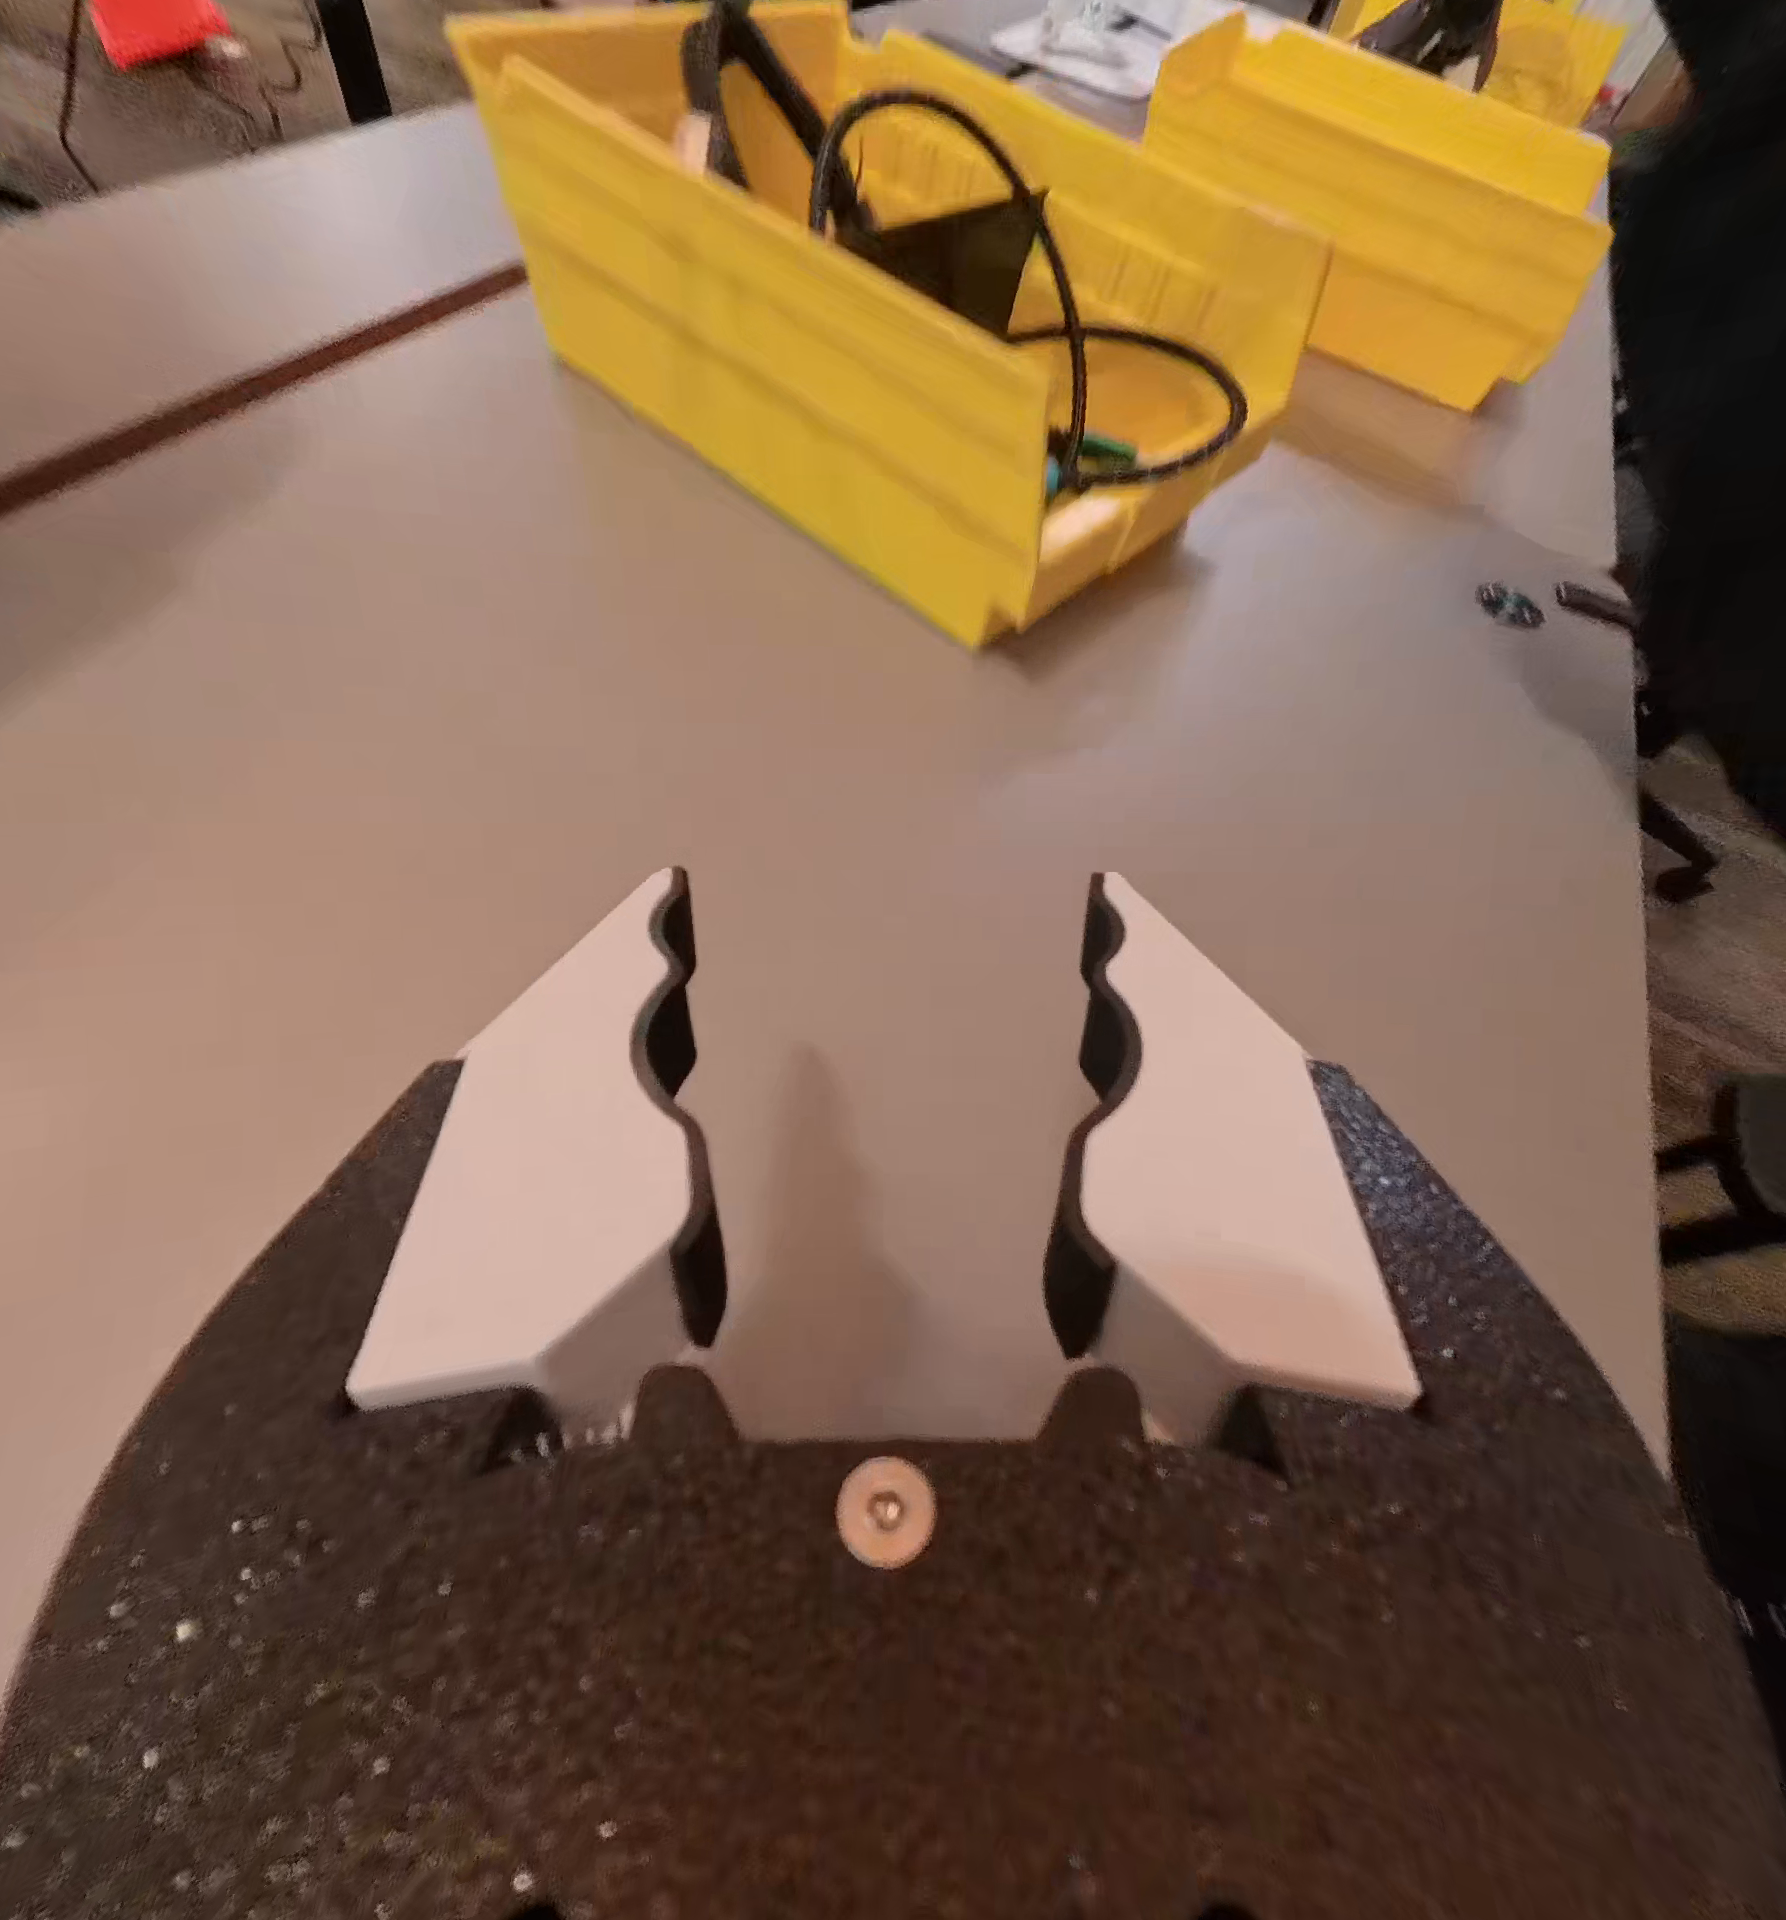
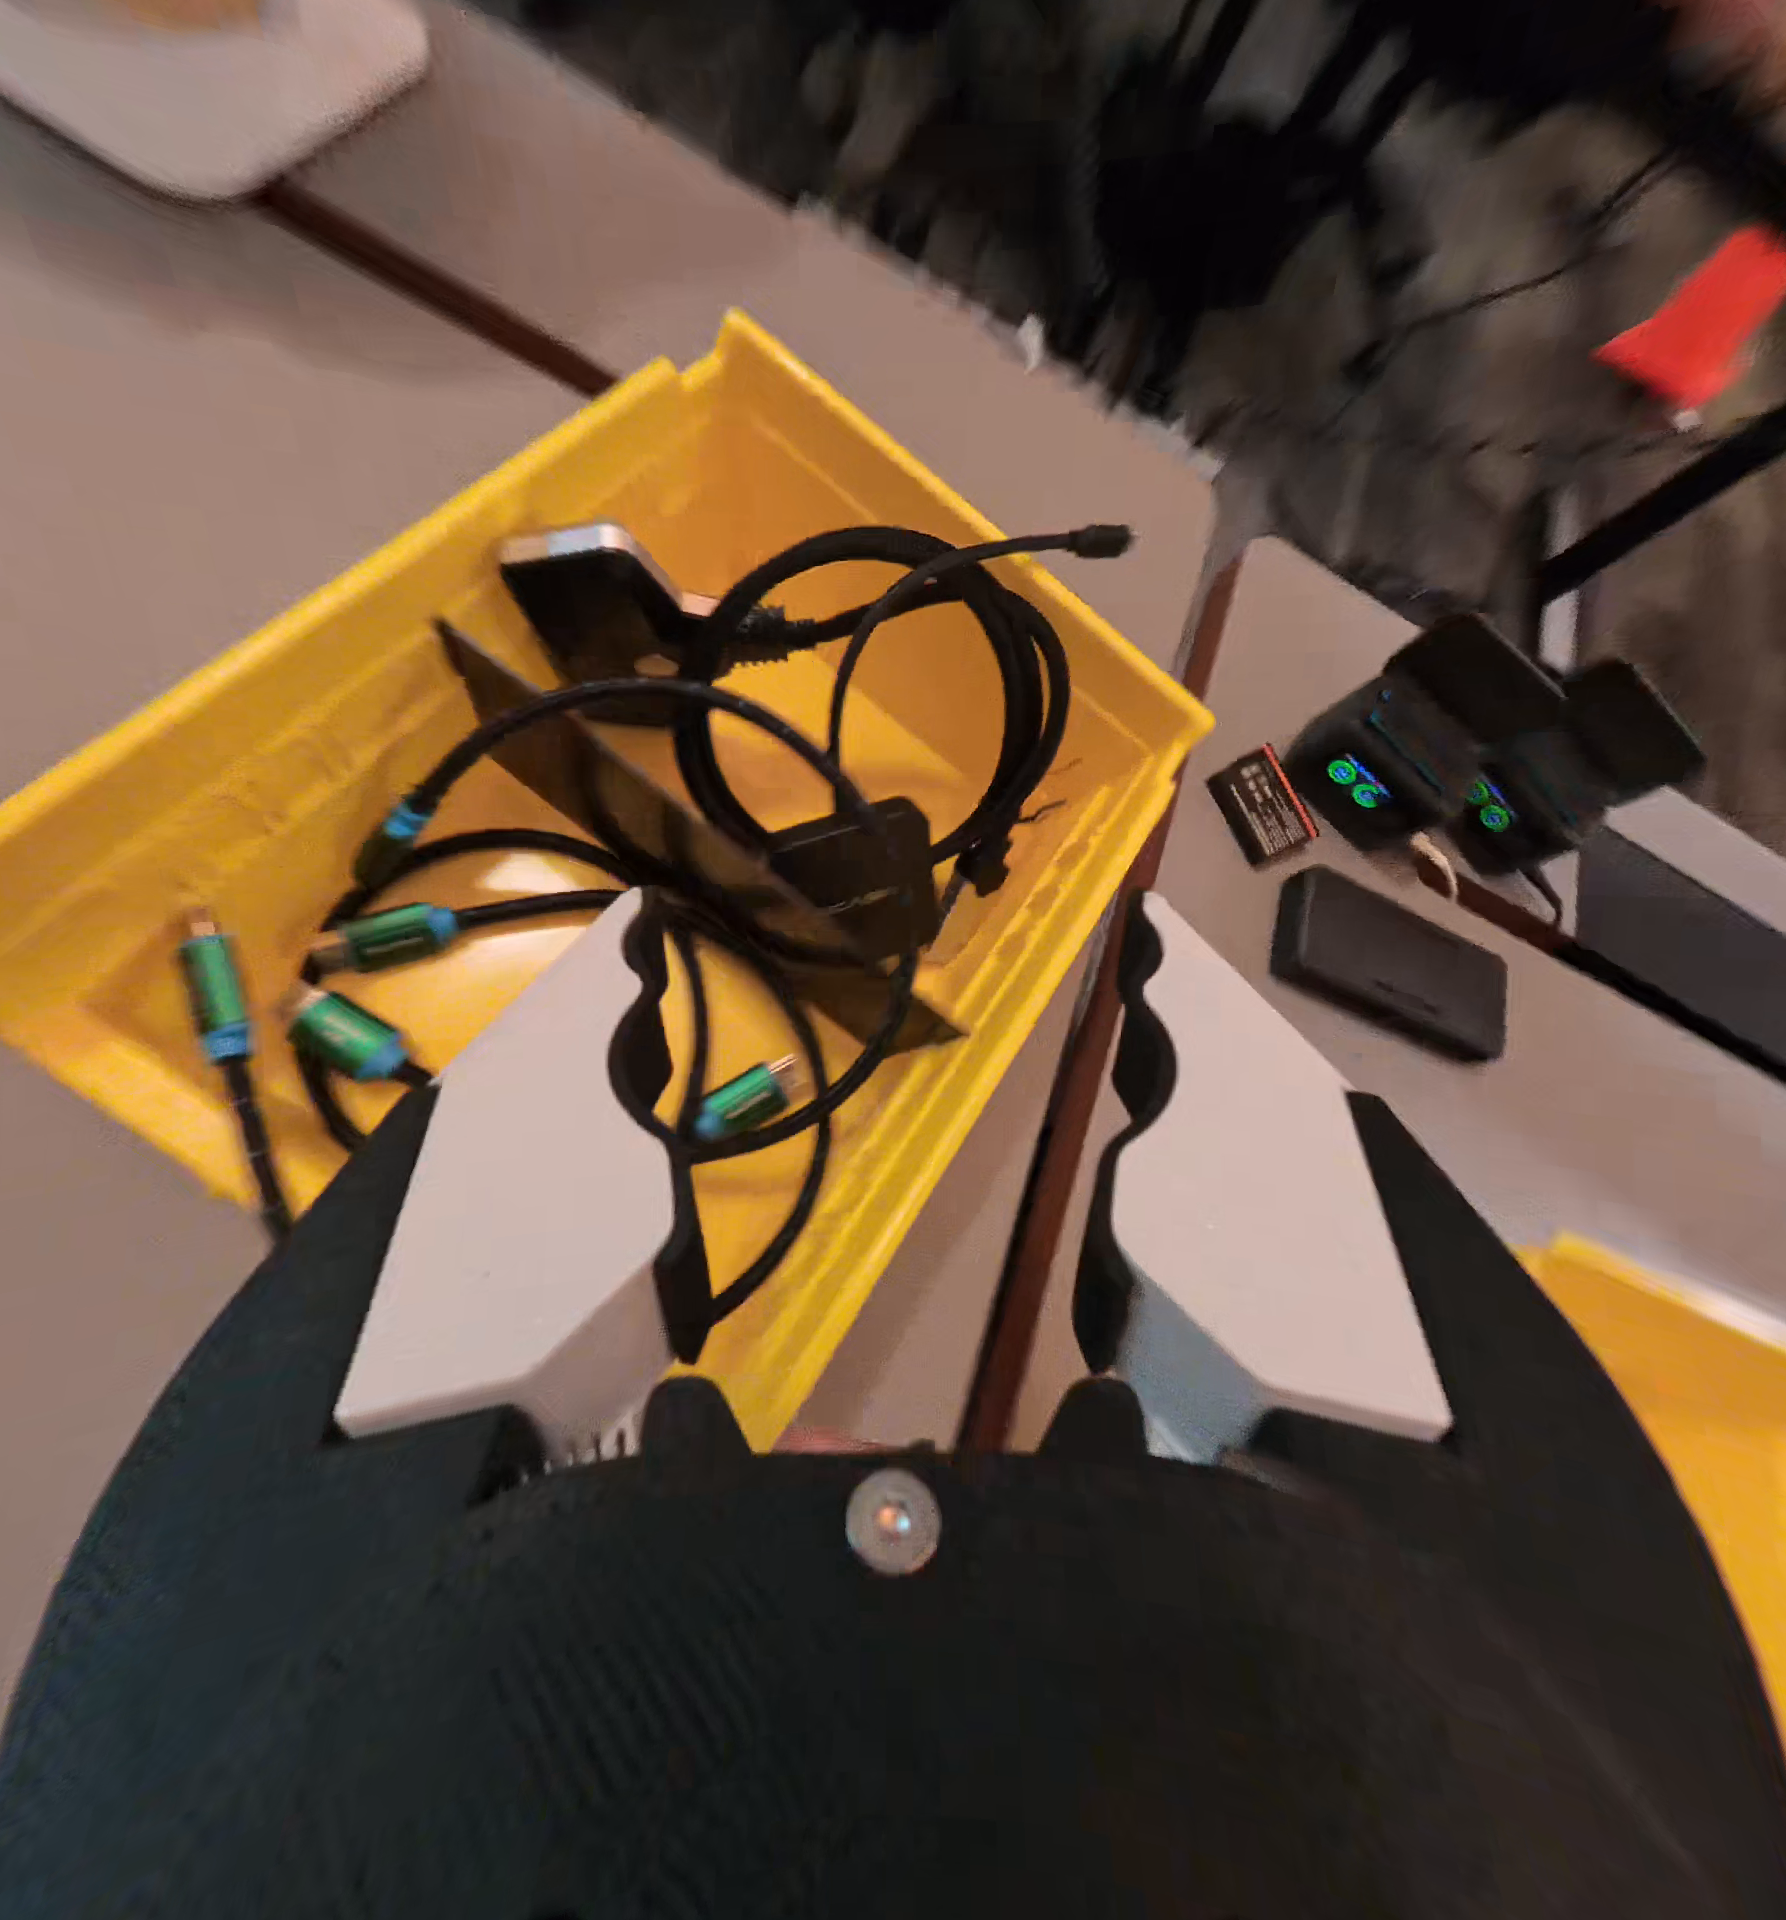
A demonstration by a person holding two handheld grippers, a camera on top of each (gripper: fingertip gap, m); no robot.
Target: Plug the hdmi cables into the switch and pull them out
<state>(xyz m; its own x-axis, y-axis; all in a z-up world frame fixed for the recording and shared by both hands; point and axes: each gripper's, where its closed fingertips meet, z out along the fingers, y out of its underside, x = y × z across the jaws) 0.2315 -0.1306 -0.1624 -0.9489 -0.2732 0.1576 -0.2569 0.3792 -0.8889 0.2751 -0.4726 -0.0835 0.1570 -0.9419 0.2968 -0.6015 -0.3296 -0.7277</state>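
A yellow bin (image 2: 276,748) holds several black HDMI cables with green and blue plugs (image 2: 390,935), a small black switch box (image 2: 858,862) and a black divider (image 2: 660,821). My right gripper (image 2: 889,914) is open and empty, hovering above the bin's near right part. In the left wrist view the same bin (image 1: 764,353) stands farther off on the grey table (image 1: 349,831), with black cable loops (image 1: 1055,301) sticking out. My left gripper (image 1: 889,883) is open and empty over bare table, well short of the bin.
A second yellow bin (image 1: 1388,197) stands behind the first. Black battery chargers with green lights (image 2: 1429,769) and a flat black box (image 2: 1388,977) lie on the neighbouring table to the right. A dark seam (image 1: 224,395) runs between tables. The table's right edge (image 1: 1637,831) borders the carpet.
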